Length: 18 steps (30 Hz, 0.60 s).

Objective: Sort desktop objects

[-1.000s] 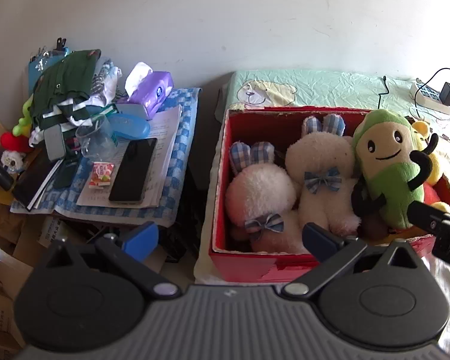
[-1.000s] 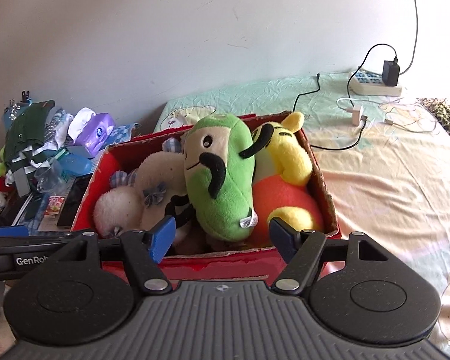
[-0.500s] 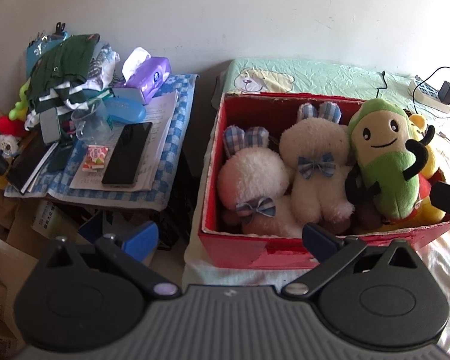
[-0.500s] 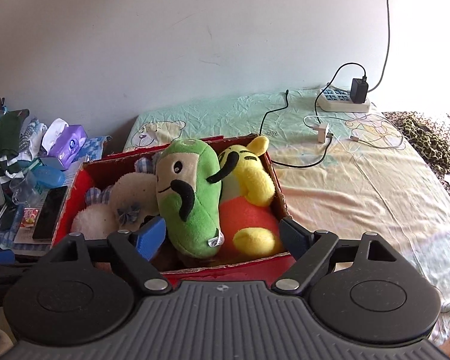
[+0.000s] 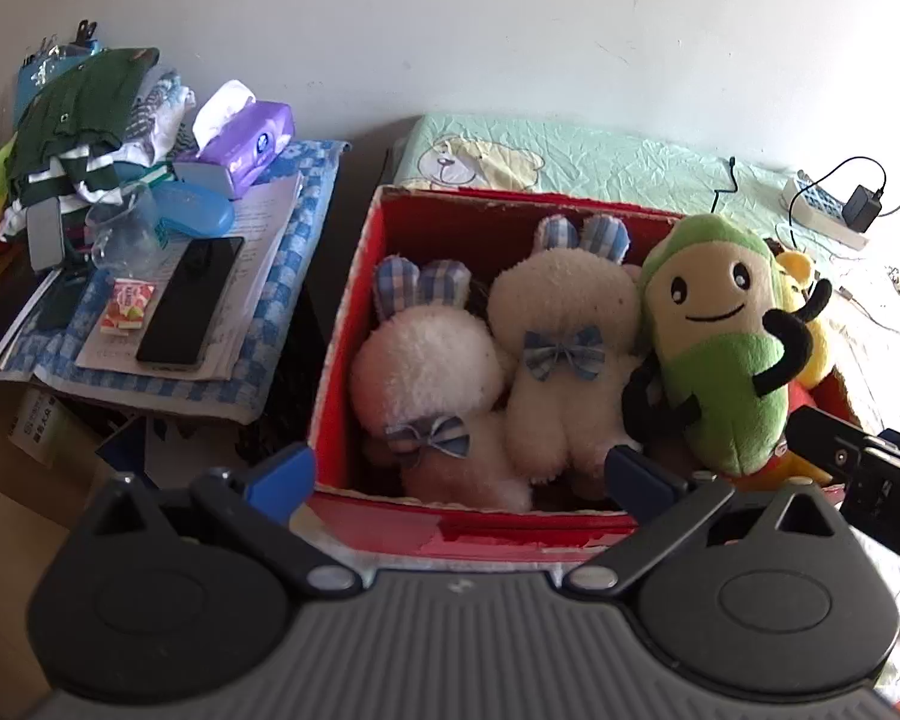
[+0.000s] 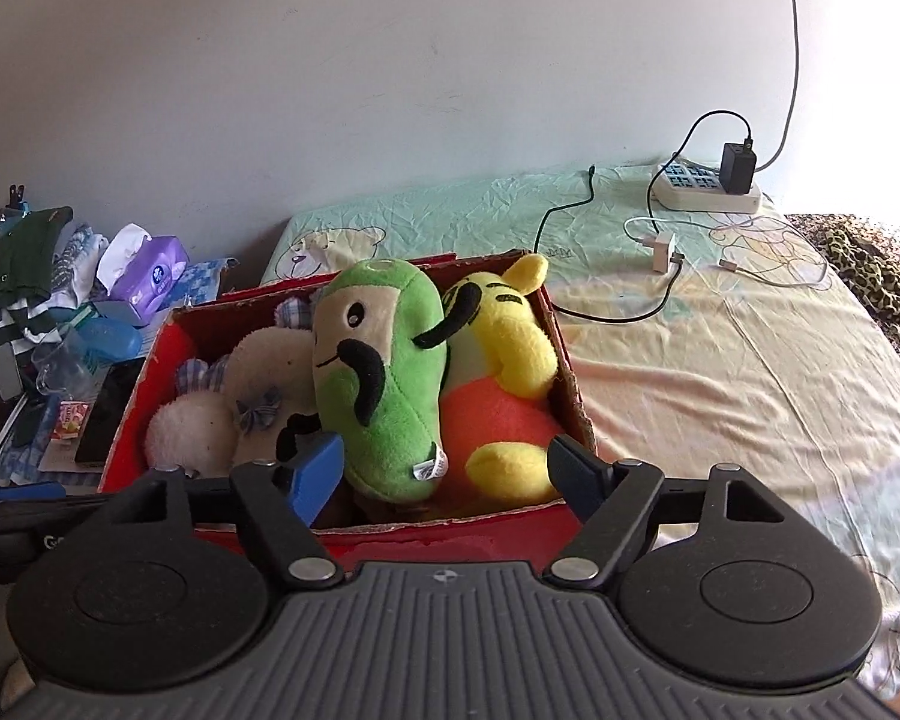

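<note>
In the left wrist view, a red cardboard box [image 5: 354,324] sits mid-frame holding two white plush rabbits [image 5: 432,372], with a green plush pea pod [image 5: 720,348] at their right. A black phone [image 5: 189,303] lies on the blue checkered cloth [image 5: 306,222] at left.

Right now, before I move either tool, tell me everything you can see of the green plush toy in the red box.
The green plush toy is soft, pod-shaped fabric with a beige face, black eyes, a stitched smile and thin black arms, one raised. A small white tag hangs near its lower end. It stands tilted in the red box, rising above the rim, pressed between the white bunny and the yellow and orange plush. Neither tool touches it.
</note>
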### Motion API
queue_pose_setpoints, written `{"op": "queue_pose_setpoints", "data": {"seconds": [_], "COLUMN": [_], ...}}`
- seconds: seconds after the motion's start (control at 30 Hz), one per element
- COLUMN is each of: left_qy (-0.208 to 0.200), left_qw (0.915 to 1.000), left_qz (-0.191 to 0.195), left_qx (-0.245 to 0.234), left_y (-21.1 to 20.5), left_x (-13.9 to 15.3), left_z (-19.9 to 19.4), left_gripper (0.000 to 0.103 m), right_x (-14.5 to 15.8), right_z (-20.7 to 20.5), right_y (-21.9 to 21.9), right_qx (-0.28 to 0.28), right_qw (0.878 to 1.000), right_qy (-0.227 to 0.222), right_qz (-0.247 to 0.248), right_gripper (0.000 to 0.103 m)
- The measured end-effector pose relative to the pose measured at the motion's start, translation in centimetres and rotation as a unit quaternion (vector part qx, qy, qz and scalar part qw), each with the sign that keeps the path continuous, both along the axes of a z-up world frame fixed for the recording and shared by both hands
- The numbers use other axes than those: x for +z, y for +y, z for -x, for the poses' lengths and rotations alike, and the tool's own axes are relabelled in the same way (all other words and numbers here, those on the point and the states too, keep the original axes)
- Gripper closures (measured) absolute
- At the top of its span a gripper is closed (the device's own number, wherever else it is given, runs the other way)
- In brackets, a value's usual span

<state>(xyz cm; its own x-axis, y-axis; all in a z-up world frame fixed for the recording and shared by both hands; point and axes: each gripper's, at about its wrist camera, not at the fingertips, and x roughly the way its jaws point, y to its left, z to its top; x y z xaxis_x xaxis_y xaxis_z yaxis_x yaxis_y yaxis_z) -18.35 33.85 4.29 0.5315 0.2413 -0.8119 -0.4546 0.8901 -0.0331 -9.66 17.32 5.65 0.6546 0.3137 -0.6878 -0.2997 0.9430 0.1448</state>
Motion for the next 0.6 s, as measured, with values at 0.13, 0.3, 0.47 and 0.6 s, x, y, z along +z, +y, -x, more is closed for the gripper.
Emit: {"op": "queue_pose_setpoints", "data": {"seconds": [0.13, 0.3, 0.47, 0.6], "left_qy": [0.009, 0.024, 0.028, 0.031], "left_qw": [0.9999, 0.9994, 0.9989, 0.9985], "left_qz": [-0.005, -0.017, -0.026, -0.030], "left_qx": [-0.009, -0.016, -0.027, -0.035], "left_y": [-0.6, -0.6, -0.4, -0.5], "left_x": [-0.5, -1.2, -1.3, -1.4], "left_z": [-0.4, -0.6, -0.7, -0.8], "left_gripper": [0.001, 0.001, 0.001, 0.001], "right_x": [-0.9, -1.8, -2.4, -2.7], "right_z": [-0.7, -0.8, -0.8, -0.9], "right_y": [-0.1, 0.0, 0.3, 0.3], "right_qx": [0.000, 0.014, 0.011, 0.004], "right_qw": [1.000, 0.999, 0.999, 0.999], "right_qy": [0.006, 0.023, 0.030, 0.033], "right_qz": [-0.012, -0.023, -0.026, -0.034], "right_gripper": [0.033, 0.039, 0.039, 0.040]}}
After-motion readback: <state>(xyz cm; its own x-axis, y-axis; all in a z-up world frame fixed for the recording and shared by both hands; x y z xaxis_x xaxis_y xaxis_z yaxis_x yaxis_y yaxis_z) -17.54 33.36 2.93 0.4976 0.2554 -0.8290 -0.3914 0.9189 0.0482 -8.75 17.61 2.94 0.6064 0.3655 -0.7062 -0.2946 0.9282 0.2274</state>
